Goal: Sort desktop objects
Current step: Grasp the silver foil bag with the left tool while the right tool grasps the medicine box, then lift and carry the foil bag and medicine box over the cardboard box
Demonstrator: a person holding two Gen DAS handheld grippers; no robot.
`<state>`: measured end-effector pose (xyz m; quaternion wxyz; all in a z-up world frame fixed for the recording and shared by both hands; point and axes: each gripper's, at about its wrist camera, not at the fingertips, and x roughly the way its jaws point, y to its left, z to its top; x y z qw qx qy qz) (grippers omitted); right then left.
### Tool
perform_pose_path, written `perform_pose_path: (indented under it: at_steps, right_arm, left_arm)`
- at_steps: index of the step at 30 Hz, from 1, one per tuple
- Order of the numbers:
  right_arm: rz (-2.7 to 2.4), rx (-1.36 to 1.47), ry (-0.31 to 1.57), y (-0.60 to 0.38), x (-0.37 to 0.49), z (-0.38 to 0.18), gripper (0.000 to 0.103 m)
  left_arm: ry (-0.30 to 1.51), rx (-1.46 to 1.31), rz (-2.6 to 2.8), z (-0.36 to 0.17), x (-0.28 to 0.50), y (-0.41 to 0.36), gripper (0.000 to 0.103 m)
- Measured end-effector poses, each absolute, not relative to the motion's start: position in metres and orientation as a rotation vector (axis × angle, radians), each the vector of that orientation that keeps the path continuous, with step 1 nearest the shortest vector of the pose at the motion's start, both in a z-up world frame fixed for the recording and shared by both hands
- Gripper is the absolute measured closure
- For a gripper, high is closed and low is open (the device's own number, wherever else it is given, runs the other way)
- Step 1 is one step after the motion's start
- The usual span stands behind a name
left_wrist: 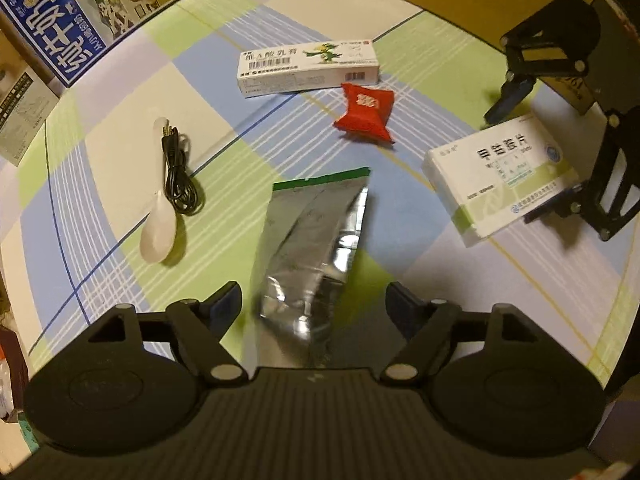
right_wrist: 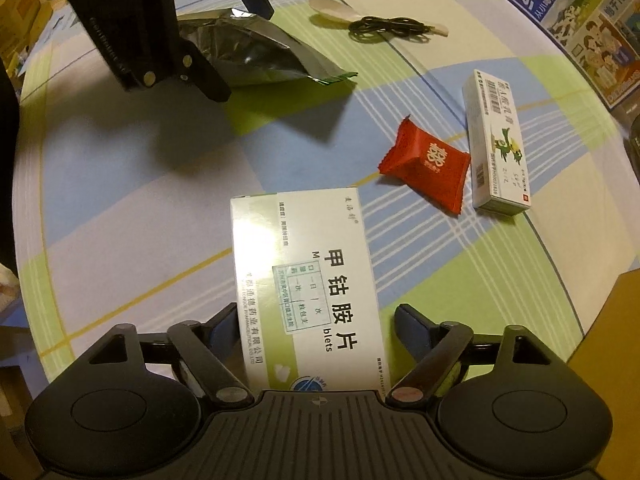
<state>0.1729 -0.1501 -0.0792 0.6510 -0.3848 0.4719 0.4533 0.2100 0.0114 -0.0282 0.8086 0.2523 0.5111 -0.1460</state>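
Surface: a tablecloth checked in blue, green and cream (left_wrist: 120, 92) is seen in both views, with everything lying on it.
White plastic spoon (left_wrist: 158, 224): laid at the left of the left wrist view, with a coiled black cable (left_wrist: 178, 176) resting across its handle; in the right wrist view both are seen far off at the top.
Left gripper (left_wrist: 314, 300): its jaws are parted wide, and a crumpled silver foil pouch with a green edge (left_wrist: 316, 232) lies between them; no pad is seen pressing on it.
Long white carton with a green cartoon figure (left_wrist: 310, 66): placed beyond the pouch, just beside a red sealed sachet (left_wrist: 366, 112).
White and green tablet box (right_wrist: 308, 288): shown whole only in the right wrist view, between the spread fingers of the right gripper (right_wrist: 318, 320); a gap is visible at the right finger, while contact at the left finger cannot be told.
Milk carton, blue and white (left_wrist: 52, 20): stood at the table edge.
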Motion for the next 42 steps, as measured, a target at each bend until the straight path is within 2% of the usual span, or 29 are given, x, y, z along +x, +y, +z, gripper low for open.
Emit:
perform_pose_path:
  at_steps: [7, 10, 17, 19, 21, 26, 31, 37, 42]
  right_arm:
    - [1.032, -0.825, 1.086, -0.150, 0.179, -0.081, 0.022]
    - [1.033, -0.809, 1.087, -0.149, 0.180, -0.081, 0.022]
    - [1.030, -0.763, 1.104, -0.150, 0.183, -0.078, 0.023]
    - [1.037, -0.760, 1.112, -0.150, 0.183, -0.078, 0.031]
    - [1.039, -0.763, 1.114, -0.149, 0.183, -0.078, 0.032]
    - [1.040, -0.768, 1.122, -0.147, 0.184, -0.079, 0.031]
    - [1.034, -0.776, 1.127, -0.145, 0.184, -0.082, 0.031]
    - [1.025, -0.746, 1.148, -0.143, 0.186, -0.083, 0.032]
    - [1.007, -0.752, 1.135, -0.141, 0.179, -0.079, 0.033]
  left_arm:
    - [1.183, 0.545, -0.309, -0.039, 0.224, 0.025, 0.029]
    - [1.233, 0.532, -0.316, -0.045, 0.230, 0.027, 0.041]
    - [1.289, 0.470, -0.319, -0.045, 0.238, 0.033, 0.054]
    - [1.293, 0.456, -0.321, -0.045, 0.237, 0.035, 0.058]
    - [1.298, 0.447, -0.323, -0.043, 0.234, 0.036, 0.061]
    - [1.305, 0.453, -0.320, -0.042, 0.229, 0.038, 0.061]
    - [1.316, 0.475, -0.306, -0.043, 0.229, 0.039, 0.054]
    - [1.324, 0.466, -0.303, -0.043, 0.229, 0.041, 0.053]
    - [1.318, 0.455, -0.295, -0.041, 0.226, 0.040, 0.063]
